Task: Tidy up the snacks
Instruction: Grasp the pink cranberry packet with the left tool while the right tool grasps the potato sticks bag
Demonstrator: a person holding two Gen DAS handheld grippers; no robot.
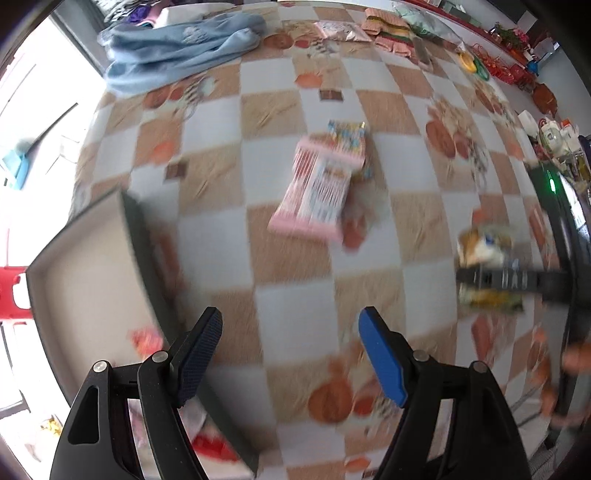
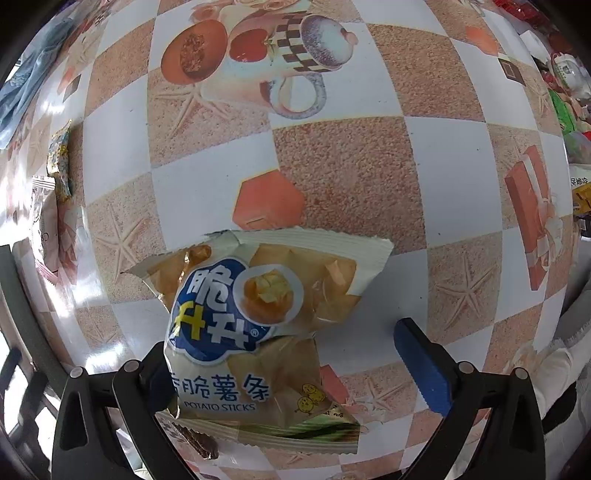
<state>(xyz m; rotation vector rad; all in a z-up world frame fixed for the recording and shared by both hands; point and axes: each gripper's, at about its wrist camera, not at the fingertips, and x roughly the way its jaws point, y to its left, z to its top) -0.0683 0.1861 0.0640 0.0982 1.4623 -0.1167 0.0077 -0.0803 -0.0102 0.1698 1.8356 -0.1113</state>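
Note:
A cream and blue bag of potato sticks [image 2: 258,325] lies on the checkered tablecloth between the fingers of my right gripper [image 2: 288,343]. That gripper is open: its blue right pad [image 2: 424,369] stands clear of the bag, and the bag hides the left finger. In the left wrist view the same bag [image 1: 484,243] sits at the right, with a black finger of the right gripper across it. My left gripper [image 1: 291,354] is open and empty above the cloth. Ahead of it a pink packet [image 1: 314,195] lies partly over a colourful packet [image 1: 351,144].
A grey open box [image 1: 74,280] stands at the left, with a red packet [image 1: 147,338] inside. A blue cloth [image 1: 177,48] lies at the far left of the table. More packets [image 1: 340,31] and assorted clutter [image 1: 517,70] line the far and right edges.

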